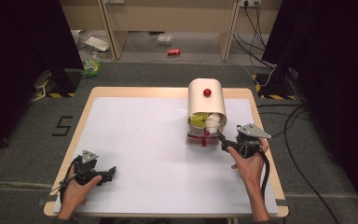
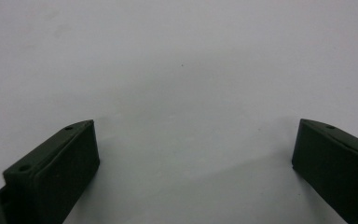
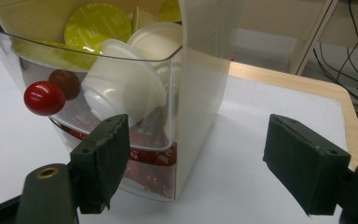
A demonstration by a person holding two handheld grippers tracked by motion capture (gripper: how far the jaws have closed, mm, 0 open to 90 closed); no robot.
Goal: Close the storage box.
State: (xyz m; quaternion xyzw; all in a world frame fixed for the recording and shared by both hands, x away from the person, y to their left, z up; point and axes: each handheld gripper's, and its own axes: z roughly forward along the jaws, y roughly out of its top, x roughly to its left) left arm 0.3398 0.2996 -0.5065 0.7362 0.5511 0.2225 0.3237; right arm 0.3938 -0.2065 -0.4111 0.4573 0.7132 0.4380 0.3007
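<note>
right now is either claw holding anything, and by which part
Nothing is held. The right claw stands open beside the capsule box, its jaws not gripping it. The left claw is open over bare table.

A: Floor?
B: Grey carpet floor (image 1: 158, 74), black number five marking (image 1: 63, 125) left of the counter, yellow-black hazard tape strips (image 1: 56, 94) at both far corners.
A: Furniture?
B: Light wooden counter with white top sheet (image 1: 135, 154); pale wooden frame legs (image 1: 109, 28) behind it.
A: Clutter?
B: Small red can (image 1: 174, 52), plastic litter (image 1: 95, 44), black cables (image 1: 254, 28) far right. Black curtains (image 1: 23, 56) on both sides.
</note>
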